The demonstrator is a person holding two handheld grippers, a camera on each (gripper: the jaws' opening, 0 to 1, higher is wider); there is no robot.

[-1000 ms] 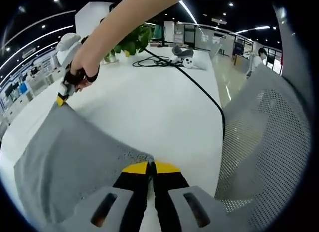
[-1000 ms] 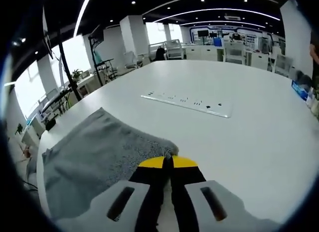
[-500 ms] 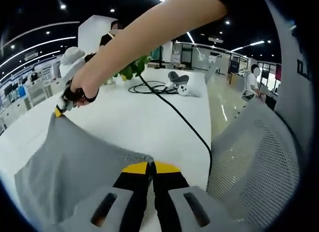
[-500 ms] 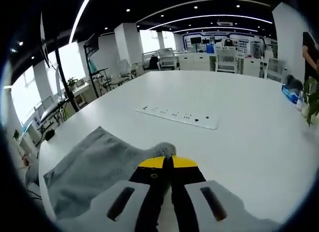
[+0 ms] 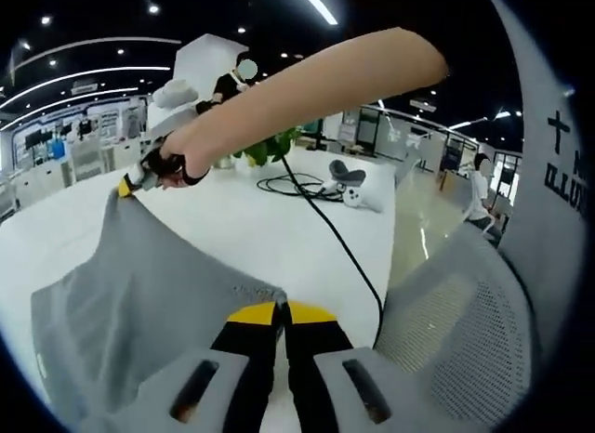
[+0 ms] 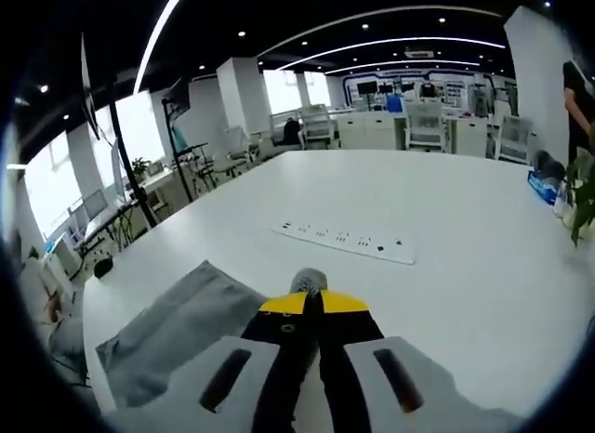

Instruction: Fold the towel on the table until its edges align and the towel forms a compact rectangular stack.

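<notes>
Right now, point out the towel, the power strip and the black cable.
towel (image 5: 139,284), left gripper view, middle of the grey cloth.
power strip (image 6: 349,240), right gripper view, its white top face.
black cable (image 5: 339,247), left gripper view, mid-run across the table.

I am working in a large open-plan office. The right gripper view shows a broad white table (image 6: 465,219) with a white power strip (image 6: 349,241) lying on it, rows of desks and office chairs (image 6: 426,124) behind, tall windows (image 6: 139,112) and long ceiling light strips (image 6: 172,15). The left gripper view shows a grey mesh office chair (image 5: 456,331) (just beside the table), a black cable (image 5: 339,242) and a potted plant (image 5: 270,147).
</notes>
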